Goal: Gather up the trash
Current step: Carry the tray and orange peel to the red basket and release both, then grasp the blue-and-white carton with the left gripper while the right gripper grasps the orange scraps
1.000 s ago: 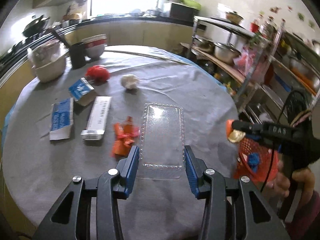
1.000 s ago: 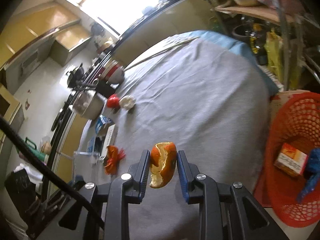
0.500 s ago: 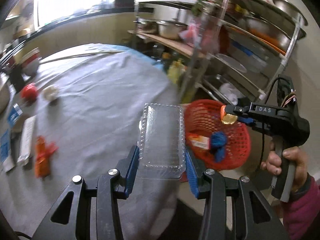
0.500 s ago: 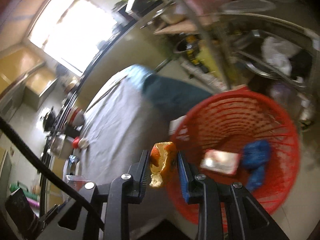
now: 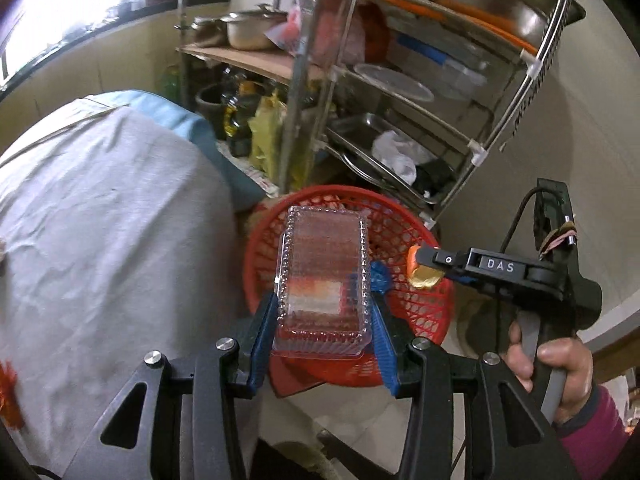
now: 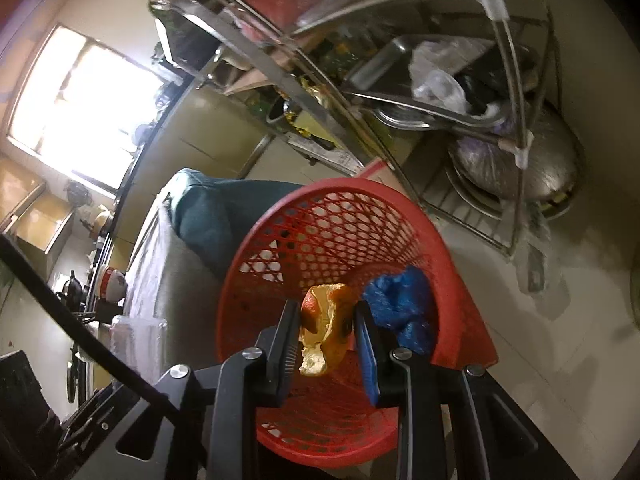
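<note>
The left claw (image 5: 324, 312) is clamped on a clear plastic clamshell tray (image 5: 322, 276), its blue pads pressing the tray's two long sides; the jaws have just eased open a touch, yet the tray still sits between them. The tray hangs over the red mesh basket (image 5: 432, 312), which stands on the floor just beside the cloth-covered counter (image 5: 112, 232). Only the left wrist view shows the right claw (image 5: 424, 270) from the side, with the person's hand (image 5: 552, 372) wrapped round its grip and a sliver of orange peel (image 5: 424, 278) poking from its tip above the basket's rim.

The right wrist view looks straight down into the basket (image 6: 320, 232). There the right claw (image 6: 328, 332) is narrowed on the orange peel (image 6: 326, 328), held over the basket's mouth. Beside it inside the basket lies a crumpled blue wrapper (image 6: 400, 308). Behind the basket stands a metal shelf rack (image 6: 400, 92) holding pans and bags.
</note>
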`<state>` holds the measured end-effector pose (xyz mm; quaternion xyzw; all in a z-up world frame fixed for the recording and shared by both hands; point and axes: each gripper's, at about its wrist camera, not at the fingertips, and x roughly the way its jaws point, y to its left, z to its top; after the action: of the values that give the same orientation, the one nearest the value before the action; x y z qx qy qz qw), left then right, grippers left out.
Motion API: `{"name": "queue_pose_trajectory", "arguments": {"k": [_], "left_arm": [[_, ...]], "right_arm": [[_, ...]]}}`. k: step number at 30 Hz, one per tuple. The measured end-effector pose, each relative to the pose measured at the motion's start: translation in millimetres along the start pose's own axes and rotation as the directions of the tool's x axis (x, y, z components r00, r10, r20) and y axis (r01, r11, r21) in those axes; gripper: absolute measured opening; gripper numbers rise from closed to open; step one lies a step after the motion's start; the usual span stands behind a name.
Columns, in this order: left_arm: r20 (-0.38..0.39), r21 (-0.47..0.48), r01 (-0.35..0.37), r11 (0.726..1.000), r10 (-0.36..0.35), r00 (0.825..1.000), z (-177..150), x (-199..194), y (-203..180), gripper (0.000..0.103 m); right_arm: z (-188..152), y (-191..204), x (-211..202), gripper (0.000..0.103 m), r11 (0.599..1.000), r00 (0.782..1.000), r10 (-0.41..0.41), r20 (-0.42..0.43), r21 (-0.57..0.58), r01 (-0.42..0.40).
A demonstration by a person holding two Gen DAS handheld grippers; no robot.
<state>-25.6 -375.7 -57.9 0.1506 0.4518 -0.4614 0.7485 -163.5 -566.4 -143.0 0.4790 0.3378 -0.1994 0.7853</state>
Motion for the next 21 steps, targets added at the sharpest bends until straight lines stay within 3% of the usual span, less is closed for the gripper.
{"name": "queue_pose_trajectory", "arguments": {"k": [2,5,10,12,13,14,21], "left_arm": [[-0.017,-0.001,0.010,1.000,-0.010,1.000,2,9,-3,0.049],[-0.038,-0.002,0.013,1.000,-0.013,0.999,3,18,-4,0.059],[-0.025,-0.009,-0.009,1.000,0.009,1.000,-3,6,7,0.060],[-0.006,-0.010,-0.044,0.999,0.044,0.999,-9,-8,17,0.060],[0.001,-0.011,-0.057,0.998,0.057,0.998,-11,-13,20,0.061],[0.012,-0.016,-0.073,0.997,0.074,0.997,-15,-21,26,0.062],[0.071,-0.103,-0.196,0.975,0.204,0.976,-53,-77,75,0.064]], "right_arm": [[0,-6,2,0.030,1.000,1.000,0.000,-0.008,0.011,0.000],[1,-12,4,0.032,0.998,1.000,0.014,-0.027,0.069,-0.012],[5,-8,1,0.036,0.997,0.999,0.033,-0.017,0.072,-0.032],[6,-2,-1,0.041,0.997,0.999,0.041,-0.005,0.066,-0.041],[7,1,-1,0.056,0.997,0.999,0.040,-0.002,0.061,-0.040],[7,7,-2,0.062,0.998,0.999,0.034,0.005,0.045,-0.034],[2,45,-8,0.063,0.998,0.998,0.042,0.036,-0.040,-0.040]]}}
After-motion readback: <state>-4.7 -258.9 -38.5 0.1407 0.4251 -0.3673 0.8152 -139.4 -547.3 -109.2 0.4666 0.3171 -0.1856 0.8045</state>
